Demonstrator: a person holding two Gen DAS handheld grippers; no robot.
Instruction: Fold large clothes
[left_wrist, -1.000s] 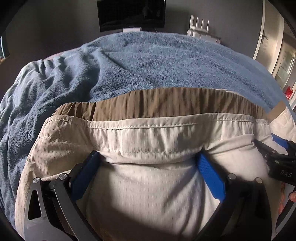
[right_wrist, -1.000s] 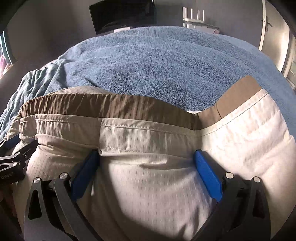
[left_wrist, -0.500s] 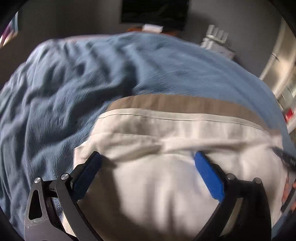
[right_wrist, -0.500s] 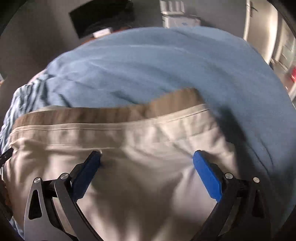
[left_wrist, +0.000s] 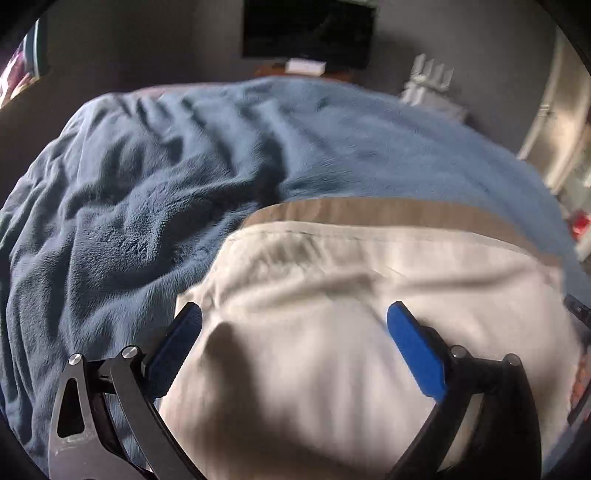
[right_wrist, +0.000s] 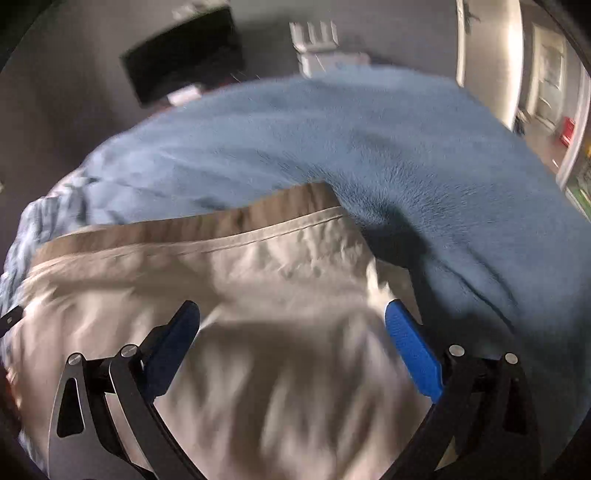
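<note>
A cream garment with a brown waistband lies on a blue blanket. It also shows in the right wrist view, with its waistband. My left gripper is open, its blue fingers spread wide over the cloth near the garment's left edge. My right gripper is open too, its fingers spread over the cloth by the garment's right edge. Neither gripper pinches the cloth. Both views are blurred.
The blue blanket covers a bed, rumpled on the left. Behind the bed are a dark screen on a grey wall, a white object, and a doorway at the far right.
Both grippers have swung outward: the left toward the garment's left edge, the right toward its right edge. The garment looks narrower and flatter. Both stay open.
</note>
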